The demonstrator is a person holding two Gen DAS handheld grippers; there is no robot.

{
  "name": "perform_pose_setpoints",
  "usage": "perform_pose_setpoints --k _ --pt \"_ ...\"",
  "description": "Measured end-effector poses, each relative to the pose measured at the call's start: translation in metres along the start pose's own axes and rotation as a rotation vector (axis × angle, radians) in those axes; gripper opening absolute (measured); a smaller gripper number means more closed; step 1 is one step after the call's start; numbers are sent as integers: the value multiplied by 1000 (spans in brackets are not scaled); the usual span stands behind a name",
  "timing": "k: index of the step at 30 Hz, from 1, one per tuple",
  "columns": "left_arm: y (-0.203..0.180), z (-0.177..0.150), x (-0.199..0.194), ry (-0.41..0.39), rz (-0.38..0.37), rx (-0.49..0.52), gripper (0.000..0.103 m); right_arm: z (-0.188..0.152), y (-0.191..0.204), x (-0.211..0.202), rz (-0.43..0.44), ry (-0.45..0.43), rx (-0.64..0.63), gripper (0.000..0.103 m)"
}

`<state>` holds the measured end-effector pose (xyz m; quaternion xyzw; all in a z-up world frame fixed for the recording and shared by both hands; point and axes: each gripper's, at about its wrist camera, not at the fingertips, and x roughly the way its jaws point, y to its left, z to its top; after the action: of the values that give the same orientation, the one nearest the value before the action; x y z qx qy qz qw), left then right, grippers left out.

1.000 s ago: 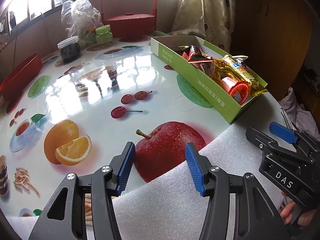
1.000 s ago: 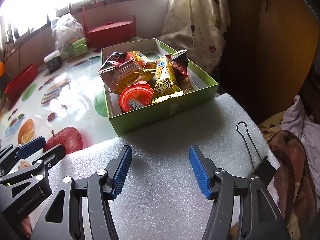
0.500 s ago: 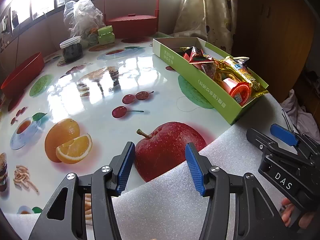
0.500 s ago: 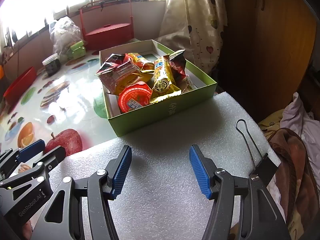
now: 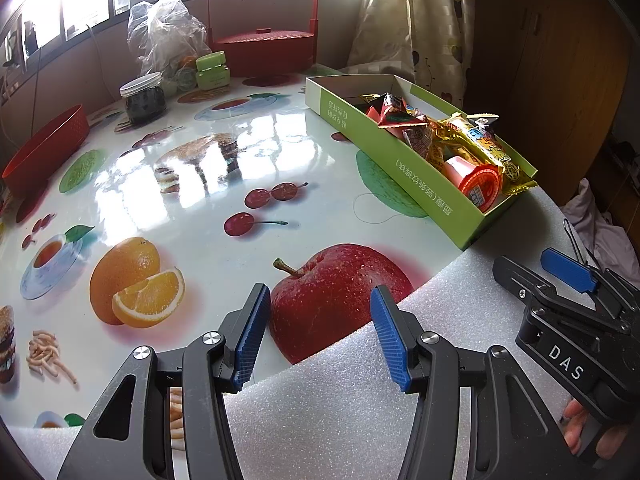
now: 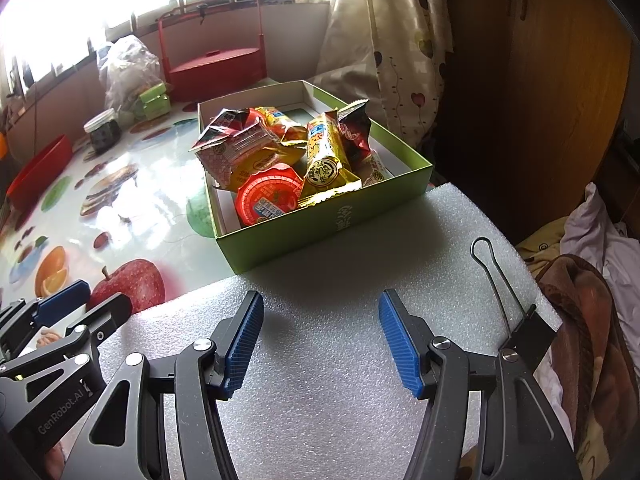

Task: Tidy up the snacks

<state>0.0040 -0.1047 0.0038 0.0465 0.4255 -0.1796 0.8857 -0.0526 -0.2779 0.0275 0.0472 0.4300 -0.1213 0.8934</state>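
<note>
Landmark: open green cardboard box (image 6: 320, 224) on the glossy fruit-printed table (image 5: 192, 184), its near end touching the edge of the white foam sheet (image 6: 344, 344).
Snacks: piled inside the green box toward its near end; round red-lidded jelly cup (image 6: 269, 199) at the near wall, yellow wrapped bar (image 6: 326, 160) just right of it, red-and-white crinkled packet (image 6: 236, 144) behind the cup, dark red packet (image 6: 354, 132) beyond the bar.
Left gripper (image 5: 316, 336): near side of the box, well apart from it, above the printed apple and the foam edge; blue-padded jaws parted, nothing between them.
Right gripper (image 6: 320, 340): near side of the box, over the foam sheet; jaws parted wide, empty.
Binder clip: black, wire-handled (image 6: 516, 312), on the foam right of the box's near corner.
Far side of the box: red lidded basket with tall handle (image 5: 262, 46), crumpled clear plastic bag (image 5: 164, 40), dark jar with white lid (image 5: 142, 98).
Hand: fingers (image 5: 576, 428) visible under the right gripper's body.
</note>
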Motion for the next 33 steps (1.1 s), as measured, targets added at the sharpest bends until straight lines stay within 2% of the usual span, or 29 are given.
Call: perform_pose_setpoints --k 33 --pt "-1 0 0 -1 2 1 53 2 -3 -1 -5 -6 9 60"
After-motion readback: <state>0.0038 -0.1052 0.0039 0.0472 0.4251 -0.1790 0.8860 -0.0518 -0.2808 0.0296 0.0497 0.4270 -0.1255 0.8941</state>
